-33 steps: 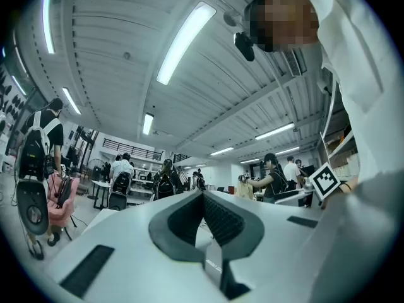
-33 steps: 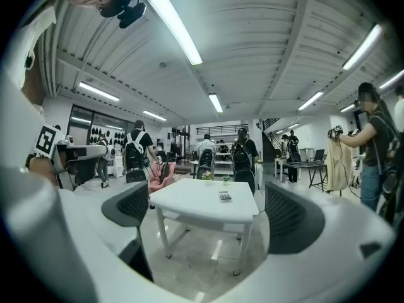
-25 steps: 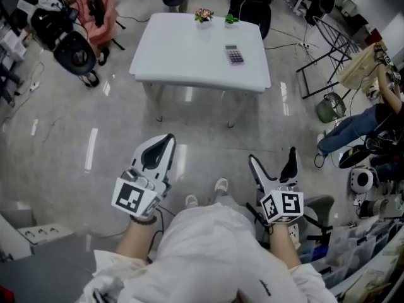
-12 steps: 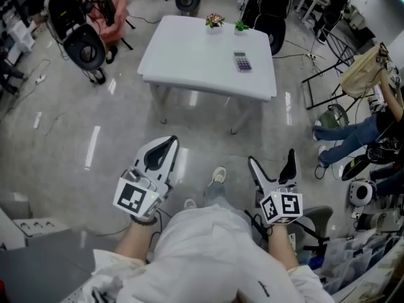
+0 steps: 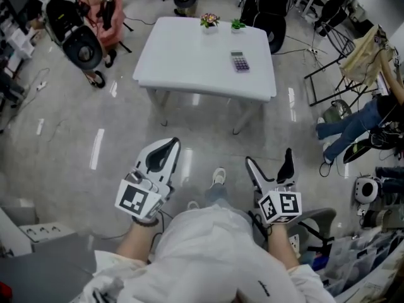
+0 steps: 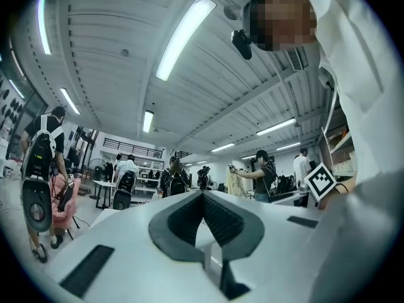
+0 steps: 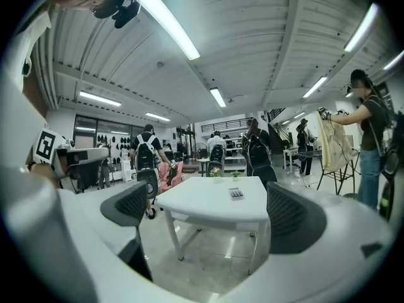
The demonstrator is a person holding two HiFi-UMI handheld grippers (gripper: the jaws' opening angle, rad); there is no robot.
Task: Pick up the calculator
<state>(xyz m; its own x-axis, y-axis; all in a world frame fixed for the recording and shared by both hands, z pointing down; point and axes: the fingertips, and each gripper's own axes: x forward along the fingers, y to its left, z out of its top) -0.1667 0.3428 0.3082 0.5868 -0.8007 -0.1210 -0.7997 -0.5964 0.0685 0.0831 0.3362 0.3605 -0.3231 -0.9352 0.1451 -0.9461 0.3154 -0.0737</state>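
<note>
A person in a white top is standing on a grey workshop floor, holding the right gripper with its jaws spread wide and nothing between them. The left gripper is pointing ahead with its jaws pressed together tip to tip, also empty.

The calculator is lying flat on the white table, well ahead of both sets of jaws and untouched. In the right gripper view it is showing through the gap between the open jaws, a little toward the right-hand pad. A small flower pot and a green plant pot are sitting beyond it, at the table's far edge.

The step in hand looks to be the approach, with the grasp itself not yet begun. The right gripper, already open and aimed at the table, seems the natural one to use.

- **Approach:** the calculator is best kept centred in the gap between the pads while the distance is closing.
- **Alignment:** the gripper would then turn so the pads are straddling the calculator's narrower sides, not its length.
- **Depth:** the body appears thin and is lying flat, so the jaw tips would likely need to come down to the tabletop on either side before closing. Otherwise they risk skating over the keys or pushing it away.
- **Stopping point:** halting short of the two pots beyond the jaws should avoid knocking them.
- **Left gripper:** it has no evident part and is best held to its own side.
</note>
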